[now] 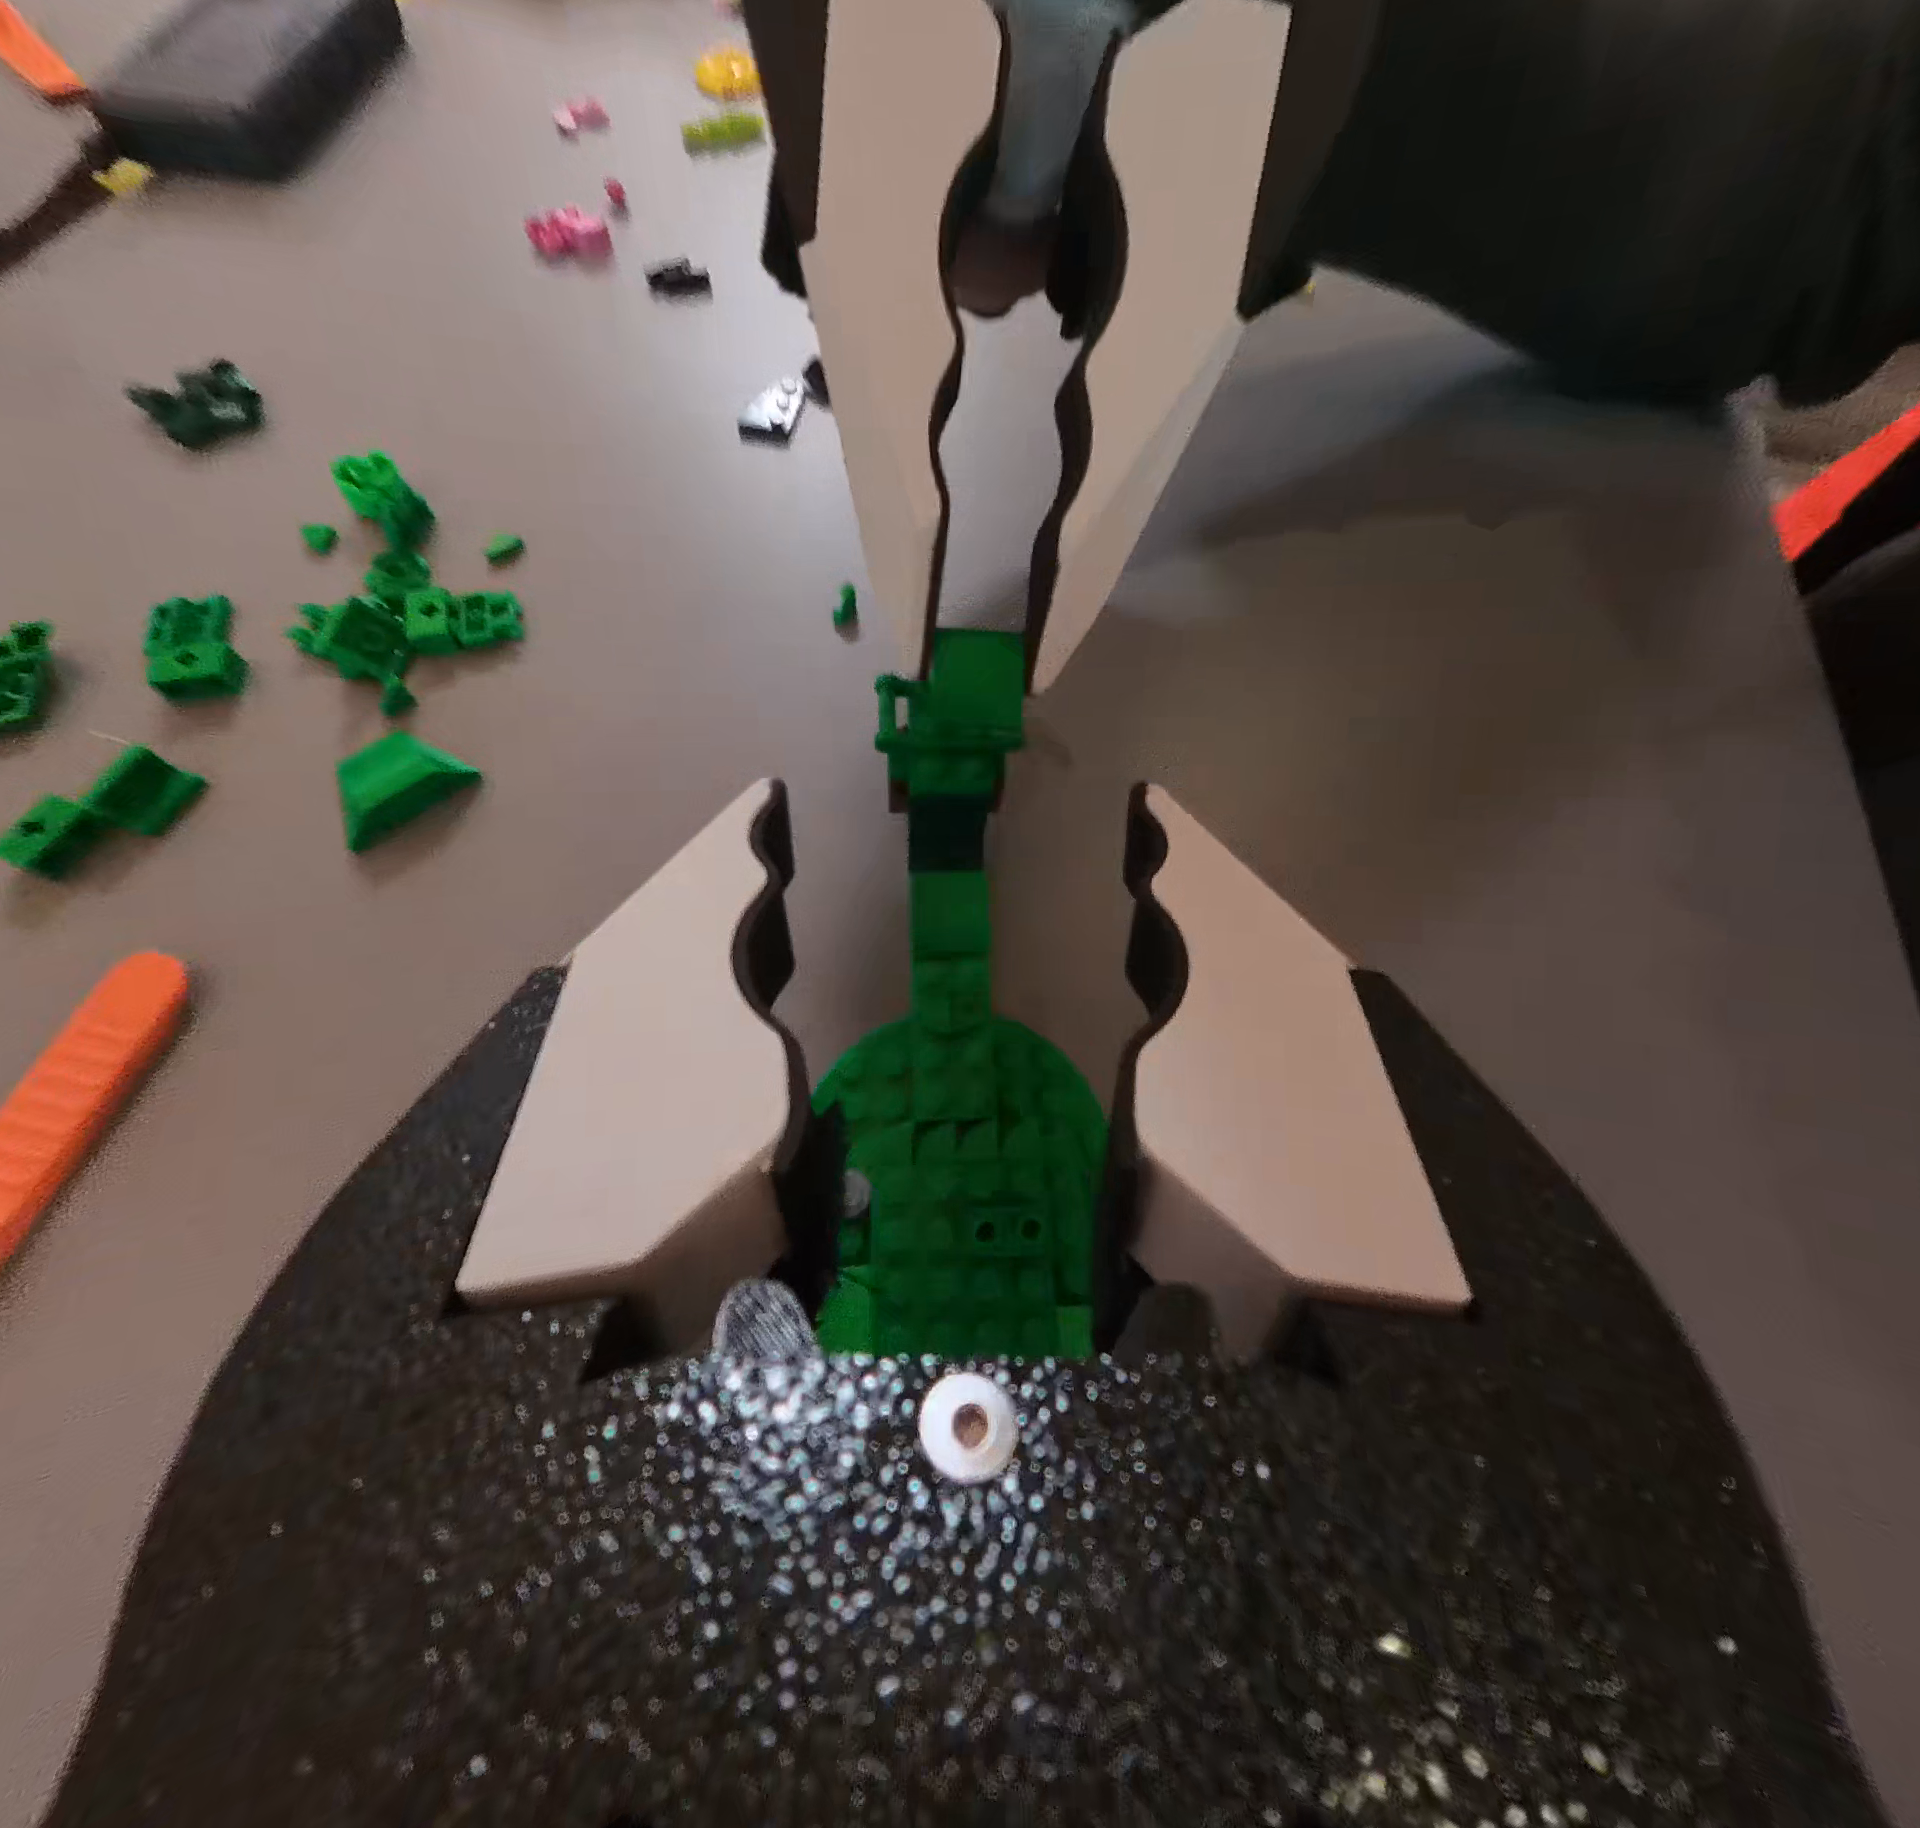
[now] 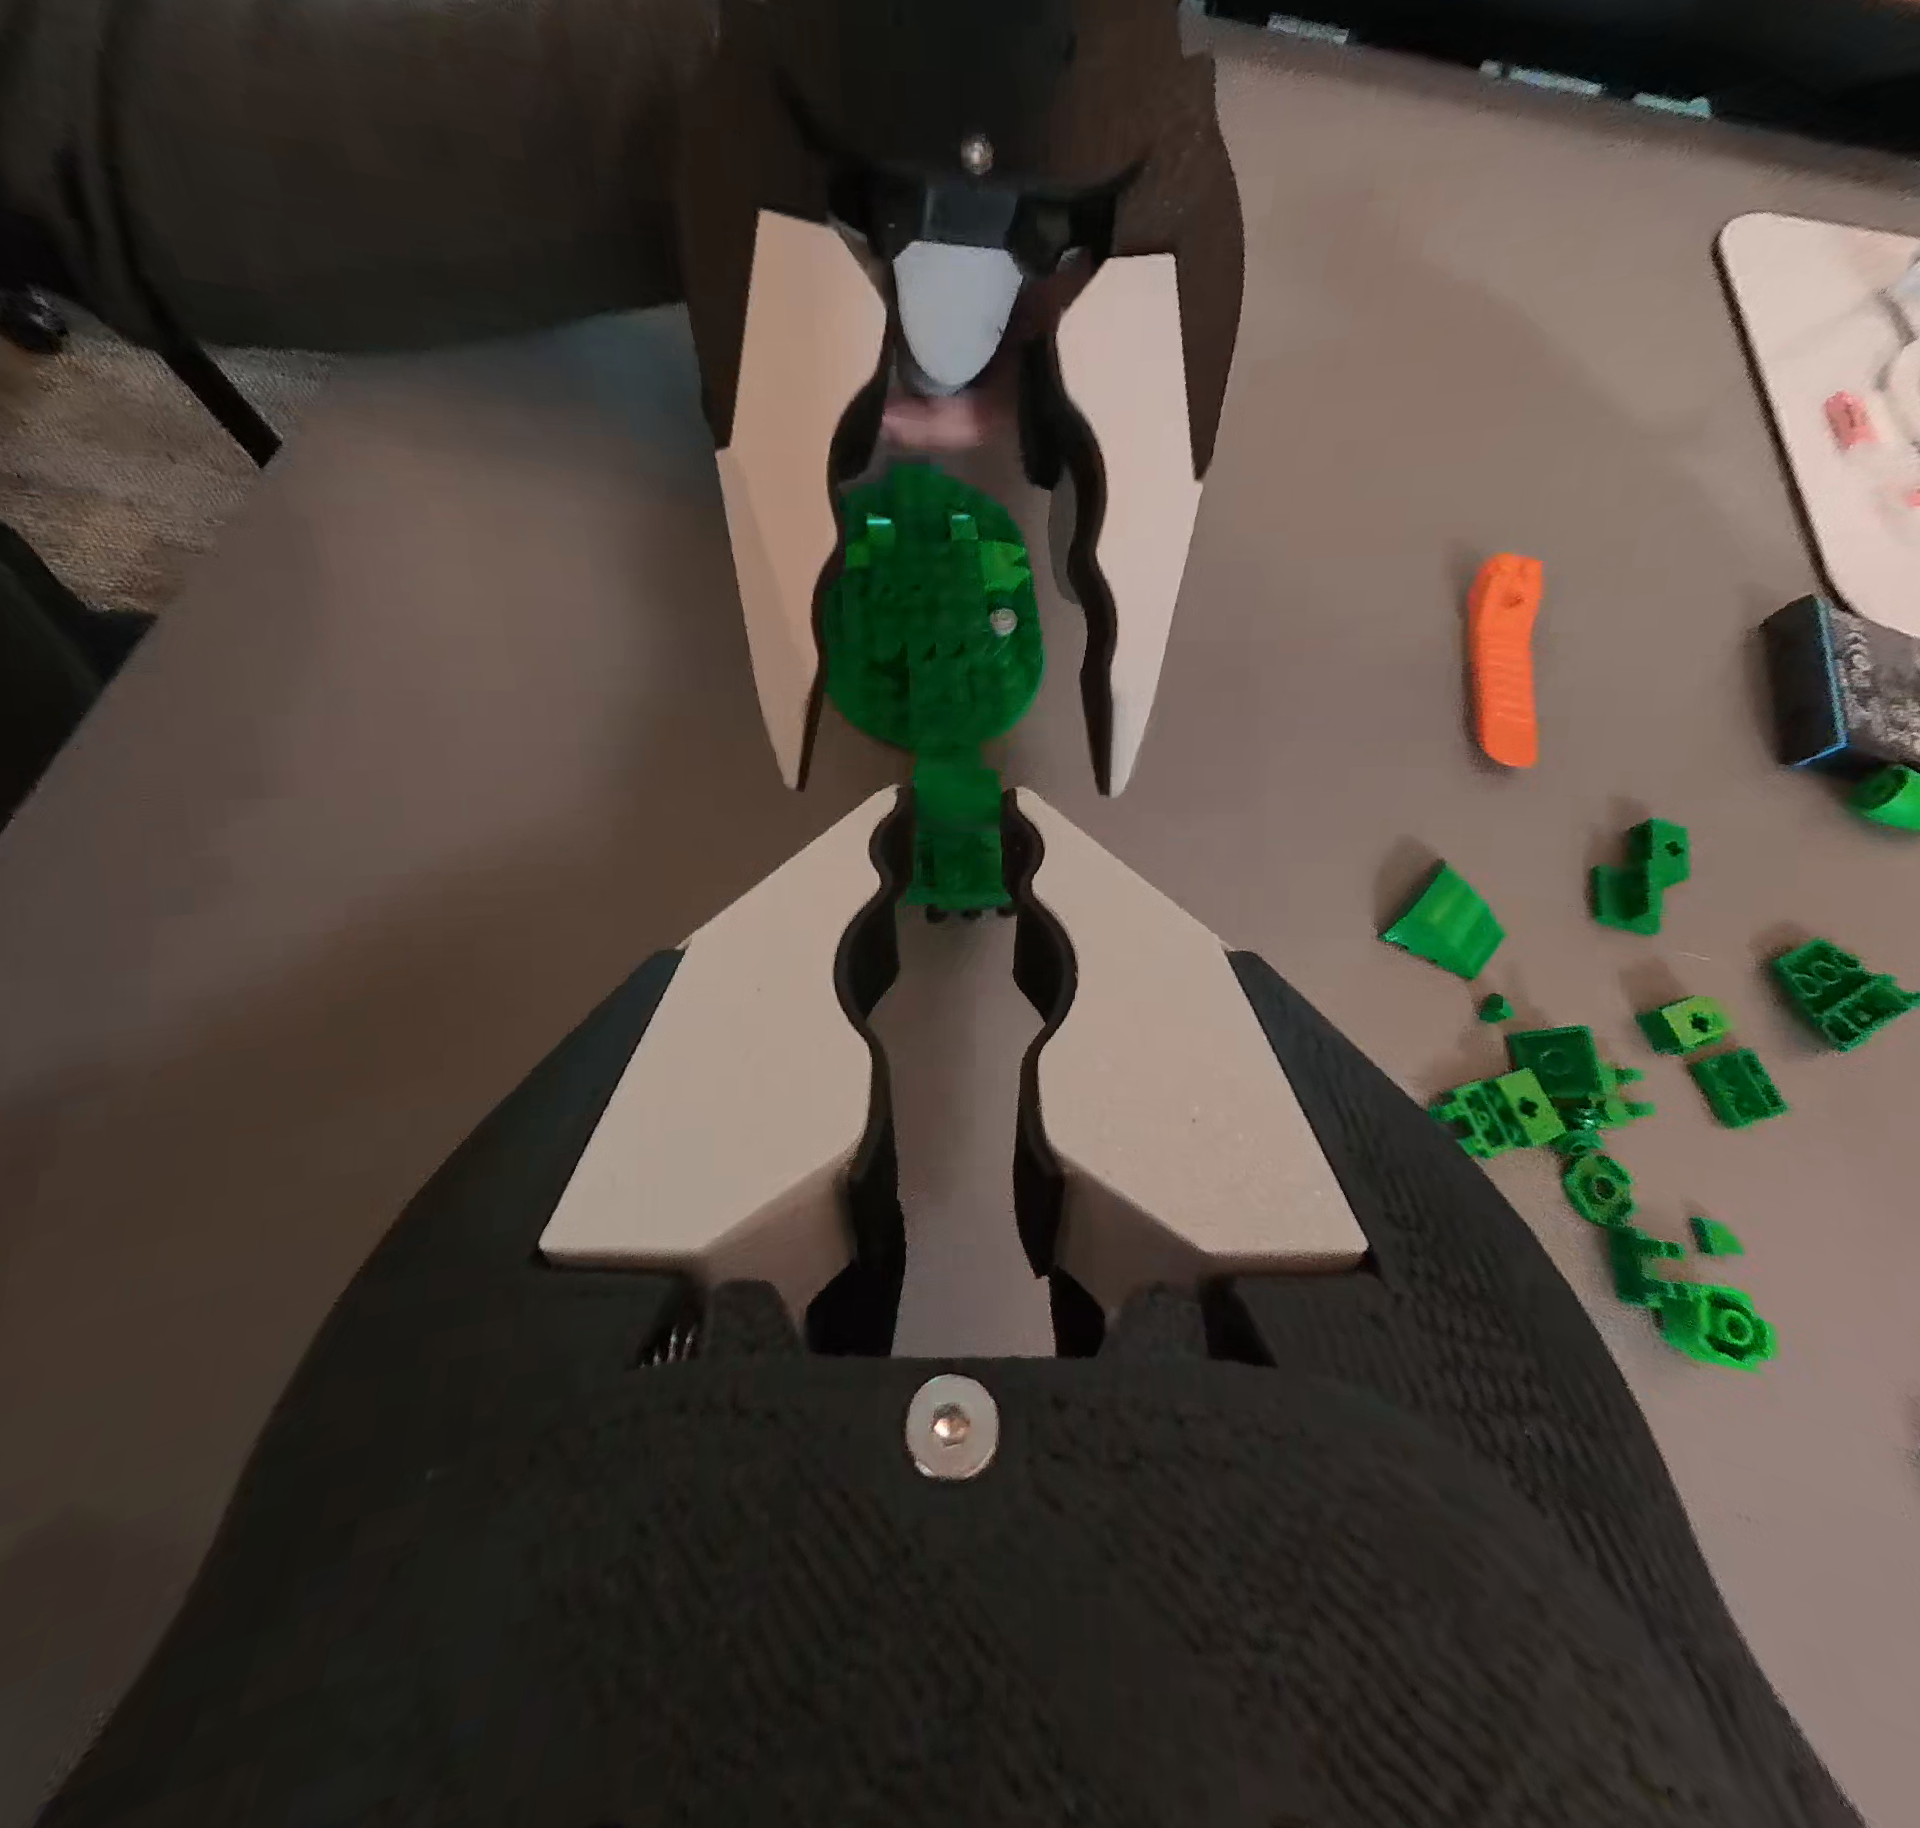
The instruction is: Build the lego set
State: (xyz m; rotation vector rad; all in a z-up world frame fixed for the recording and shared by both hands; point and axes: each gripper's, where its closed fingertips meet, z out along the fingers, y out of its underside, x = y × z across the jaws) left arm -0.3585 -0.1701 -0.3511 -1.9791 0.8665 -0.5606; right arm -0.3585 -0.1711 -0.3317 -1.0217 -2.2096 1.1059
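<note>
A green lego assembly (image 1: pixel 951 1134) with a wide oval body and a narrow stem is held above the grey table between both grippers. My left gripper (image 1: pixel 956 791) is shut on the oval body, which sits deep between its pads. It comes in from the top of the right wrist view (image 2: pixel 954 789). My right gripper (image 2: pixel 958 796) is shut on the far end of the stem (image 2: pixel 956 848). It comes in from the top of the left wrist view (image 1: pixel 977 672). The two grippers face each other tip to tip.
Loose green pieces (image 1: pixel 364 615) (image 2: pixel 1558 1082) and a green slope (image 2: pixel 1444 921) lie beside the grippers. An orange brick separator (image 2: pixel 1503 656), a black box (image 2: pixel 1829 687), a white mat (image 2: pixel 1818 376), and pink (image 1: pixel 566 230) and black pieces (image 1: pixel 774 412) lie around. A sleeve (image 1: pixel 1610 116) reaches in. Only a small space, under 4 cm, lies between the two pairs of fingers. About 10 centimeters separates my left fingertips from the green slope (image 2: pixel 1444 921). The left camera catches it too, in the left wrist view (image 1: pixel 403 763).
</note>
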